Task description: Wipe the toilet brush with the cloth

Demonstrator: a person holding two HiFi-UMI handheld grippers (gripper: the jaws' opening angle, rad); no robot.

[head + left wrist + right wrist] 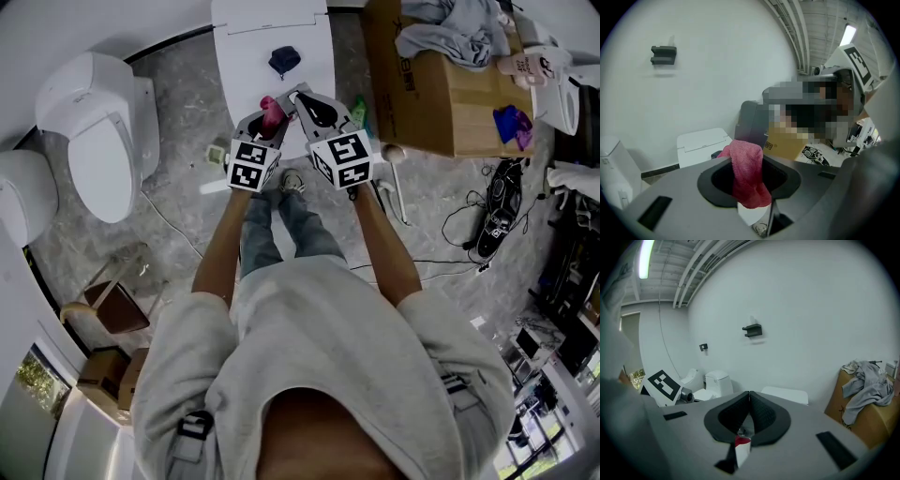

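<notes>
A white toilet stands at the far left on the grey marbled floor. Right of it, the person holds both tools up in front of the body, side by side and near each other, with the marker cubes facing the head camera. The left tool is clenched on a pink cloth. In the left gripper view the cloth runs up between the jaws, with a bunch standing above them and a fold hanging below. In the head view the cloth shows at that tool's tip, over the near edge of a white bench that carries a small dark blue object. The right tool is clenched with its jaws pressed together and nothing between them. Just right of it, what looks like the toilet brush, white and long-handled, lies on the floor, apart from both tools. Further right stands a cardboard box with grey clothing heaped on top.
</notes>
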